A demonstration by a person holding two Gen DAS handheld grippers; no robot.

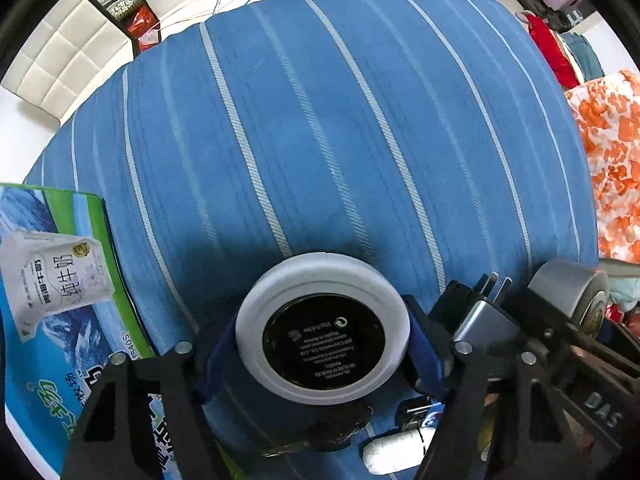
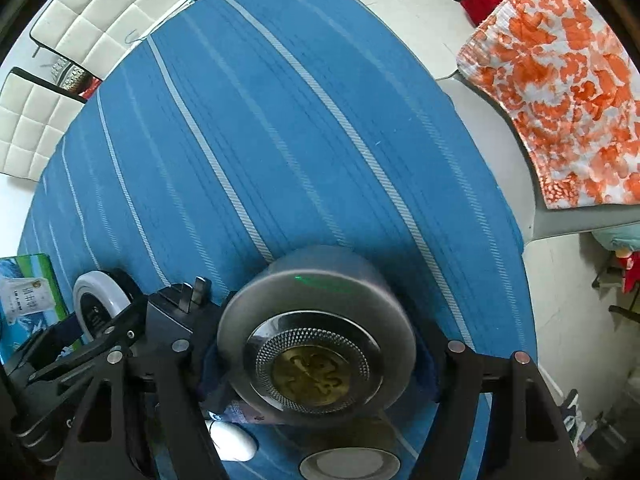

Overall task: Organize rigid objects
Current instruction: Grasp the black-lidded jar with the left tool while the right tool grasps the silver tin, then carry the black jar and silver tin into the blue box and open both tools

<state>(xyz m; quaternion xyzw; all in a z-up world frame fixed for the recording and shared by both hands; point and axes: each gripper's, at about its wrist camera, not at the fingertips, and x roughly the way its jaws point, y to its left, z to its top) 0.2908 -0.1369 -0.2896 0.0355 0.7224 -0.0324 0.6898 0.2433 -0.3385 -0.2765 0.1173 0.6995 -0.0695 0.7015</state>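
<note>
Left wrist: white compact (image 1: 320, 300) clamped in left tool (image 1: 322, 346), over blue striped cloth (image 1: 320, 120)

Bed surface (image 1: 340, 120) lies open toward its far edge. Near edge is crowded: milk carton box (image 1: 52, 300) at the left, charger (image 1: 480, 316) between both held tins.

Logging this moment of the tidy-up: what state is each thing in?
Left hand-held gripper: shut on the white compact.
White compact: held, black label side facing the camera.
Right hand-held gripper: shut on the silver tin.
Silver tin: held, on its side.
Milk carton box: lying flat on the blue striped cloth.
</note>
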